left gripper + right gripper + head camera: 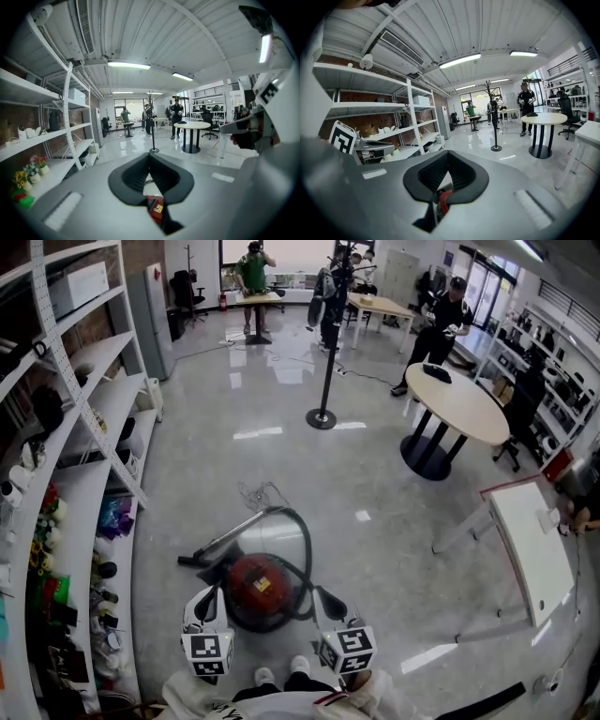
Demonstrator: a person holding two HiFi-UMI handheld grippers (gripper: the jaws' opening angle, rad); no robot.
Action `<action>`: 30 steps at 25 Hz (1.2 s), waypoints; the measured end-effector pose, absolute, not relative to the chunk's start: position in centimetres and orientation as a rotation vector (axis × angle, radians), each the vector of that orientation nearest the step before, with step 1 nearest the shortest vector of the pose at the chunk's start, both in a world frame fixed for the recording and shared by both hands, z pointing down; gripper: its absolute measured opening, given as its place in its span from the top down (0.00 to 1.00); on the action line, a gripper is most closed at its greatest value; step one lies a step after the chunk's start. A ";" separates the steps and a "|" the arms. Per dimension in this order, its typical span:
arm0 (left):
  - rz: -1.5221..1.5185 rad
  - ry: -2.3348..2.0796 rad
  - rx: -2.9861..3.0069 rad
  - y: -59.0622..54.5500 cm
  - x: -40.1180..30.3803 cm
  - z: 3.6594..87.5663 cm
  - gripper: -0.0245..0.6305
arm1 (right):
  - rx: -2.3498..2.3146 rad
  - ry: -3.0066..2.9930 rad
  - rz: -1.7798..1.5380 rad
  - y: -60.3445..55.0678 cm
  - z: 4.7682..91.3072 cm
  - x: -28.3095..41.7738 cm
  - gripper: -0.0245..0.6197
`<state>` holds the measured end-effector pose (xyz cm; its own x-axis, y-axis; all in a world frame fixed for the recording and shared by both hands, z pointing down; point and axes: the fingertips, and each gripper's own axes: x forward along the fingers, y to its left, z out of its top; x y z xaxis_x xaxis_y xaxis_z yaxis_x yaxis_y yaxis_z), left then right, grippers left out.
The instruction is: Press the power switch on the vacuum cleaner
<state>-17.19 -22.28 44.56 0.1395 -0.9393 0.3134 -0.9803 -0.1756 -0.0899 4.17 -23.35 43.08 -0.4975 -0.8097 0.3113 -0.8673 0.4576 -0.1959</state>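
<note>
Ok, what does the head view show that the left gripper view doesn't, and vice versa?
Head view only: the whole round red vacuum cleaner with its black hose. Left gripper view only: the white ceiling's strip lights, and its shut jaws up close. Shared: the round white table and white metal shelving.

Floor (281,456): glossy grey | near edge: red vacuum cleaner (258,589), black hose (302,540) looped round it, wand (225,542) lying leftward | middle: coat stand (321,416) | right: round table (455,404) | left edge: white shelving (103,427)

Hose (308,559) loops round vacuum cleaner (258,589); shelves (105,401) left
</note>
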 end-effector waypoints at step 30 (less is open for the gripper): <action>0.348 -1.904 2.343 -18.1 -21.6 41.4 0.96 | 1.524 -2.490 0.399 -19.1 40.5 -0.2 0.96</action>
<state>-21.64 -18.12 41.45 0.1908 -0.9517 0.2406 -0.9752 -0.2117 -0.0639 -0.19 -19.06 40.50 -0.4511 -0.8395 0.3030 -0.8921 0.4339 -0.1261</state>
